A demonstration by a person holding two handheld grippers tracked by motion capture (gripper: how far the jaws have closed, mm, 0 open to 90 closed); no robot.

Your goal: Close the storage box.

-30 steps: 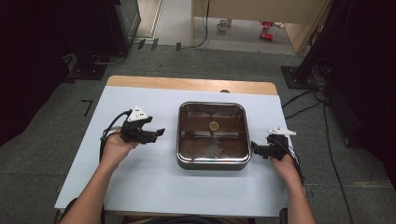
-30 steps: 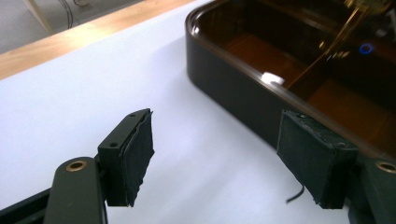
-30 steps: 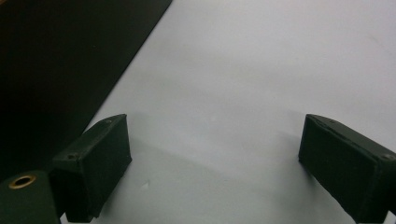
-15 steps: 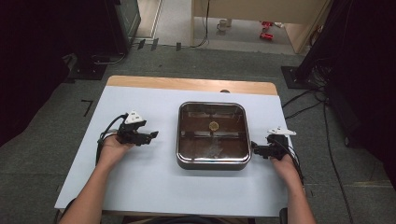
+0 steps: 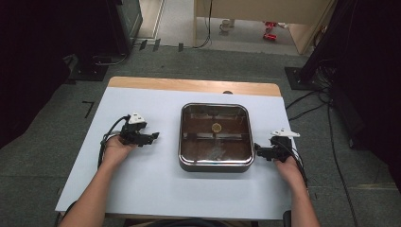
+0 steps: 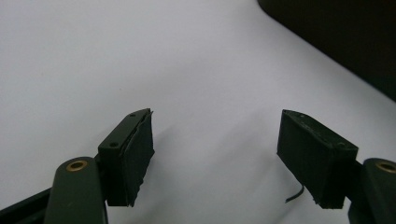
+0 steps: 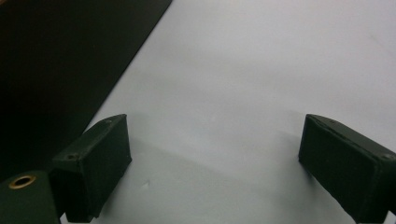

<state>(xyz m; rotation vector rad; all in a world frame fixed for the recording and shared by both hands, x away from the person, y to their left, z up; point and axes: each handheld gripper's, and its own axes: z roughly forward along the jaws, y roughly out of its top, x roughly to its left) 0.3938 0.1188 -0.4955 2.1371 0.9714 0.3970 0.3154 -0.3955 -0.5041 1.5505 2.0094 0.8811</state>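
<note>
**Both grippers empty, flanking the pan**

Square metal pan [image 5: 214, 137] sits mid-table on the white table cover [image 5: 156, 184], a small round yellowish item [image 5: 216, 126] on its floor. Left gripper [image 5: 152, 137] rests on the cover well left of the pan, jaws spread wide, nothing between the pads [image 6: 140, 154]. Right gripper [image 5: 258, 150] sits just beside the pan's right wall, jaws also wide apart over bare cover [image 7: 210, 140]. Cable [image 5: 108, 137] loops behind the left hand [image 5: 118, 149].

Empty, wide-spread hand-held gripper [image 7: 215, 168] above table [image 7: 261, 70]
</note>
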